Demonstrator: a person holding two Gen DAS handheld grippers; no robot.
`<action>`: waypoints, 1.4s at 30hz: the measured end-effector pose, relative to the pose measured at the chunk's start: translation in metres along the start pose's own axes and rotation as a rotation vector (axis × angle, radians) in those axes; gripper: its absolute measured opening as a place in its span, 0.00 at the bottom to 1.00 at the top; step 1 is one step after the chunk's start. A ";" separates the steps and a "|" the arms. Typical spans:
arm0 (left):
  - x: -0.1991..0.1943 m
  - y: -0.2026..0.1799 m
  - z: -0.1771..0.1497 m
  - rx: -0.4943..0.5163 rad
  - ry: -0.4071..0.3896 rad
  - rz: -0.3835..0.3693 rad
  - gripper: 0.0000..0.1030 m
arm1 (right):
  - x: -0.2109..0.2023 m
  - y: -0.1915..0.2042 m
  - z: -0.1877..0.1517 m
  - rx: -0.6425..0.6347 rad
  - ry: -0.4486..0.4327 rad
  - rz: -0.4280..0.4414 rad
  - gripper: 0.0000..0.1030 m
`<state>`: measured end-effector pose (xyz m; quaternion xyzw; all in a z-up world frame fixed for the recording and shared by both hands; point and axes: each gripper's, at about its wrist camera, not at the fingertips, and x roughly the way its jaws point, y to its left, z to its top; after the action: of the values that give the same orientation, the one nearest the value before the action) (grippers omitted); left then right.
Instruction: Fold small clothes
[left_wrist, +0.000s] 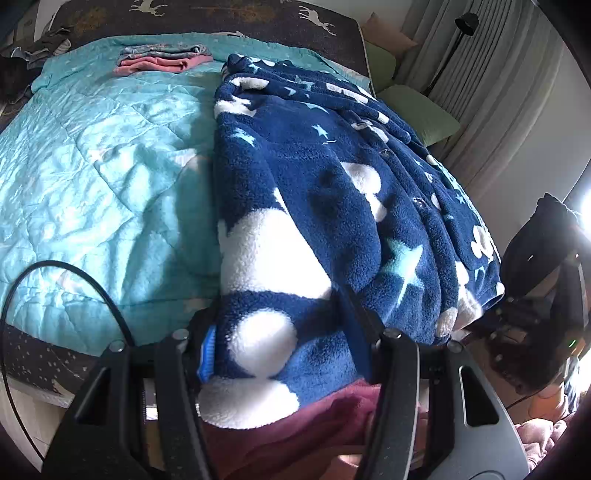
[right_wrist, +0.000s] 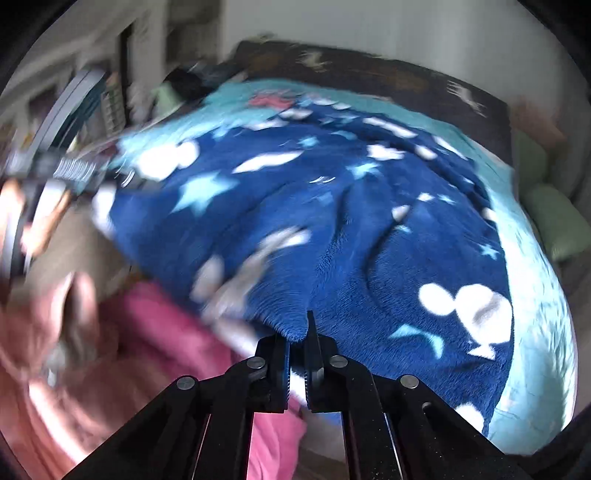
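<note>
Right view motion-blurred. Navy star-patterned fleece garment lies on turquoise quilted bedspread — left gripper spread wide around its hem; right gripper clamped on its edge

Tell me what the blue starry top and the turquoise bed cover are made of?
The top looks like thick fleece: fuzzy, matte pile, soft rounded folds. The cover looks like thin, smooth quilted fabric, probably synthetic: it has a slight sheen, fine crinkles and stitched lines.
</note>
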<state>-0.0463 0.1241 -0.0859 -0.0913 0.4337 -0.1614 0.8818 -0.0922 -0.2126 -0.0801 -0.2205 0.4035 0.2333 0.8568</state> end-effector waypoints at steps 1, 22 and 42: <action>0.000 0.001 0.000 -0.001 0.001 -0.003 0.56 | 0.007 0.004 -0.005 -0.025 0.032 -0.021 0.06; 0.004 -0.012 -0.004 0.116 0.074 -0.012 0.34 | 0.010 -0.175 -0.104 0.981 -0.136 0.423 0.68; -0.024 -0.032 0.019 0.167 -0.003 0.024 0.15 | -0.041 -0.195 -0.073 0.920 -0.359 0.528 0.12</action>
<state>-0.0517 0.1035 -0.0474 -0.0127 0.4183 -0.1861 0.8889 -0.0458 -0.4180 -0.0530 0.3277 0.3530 0.2736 0.8325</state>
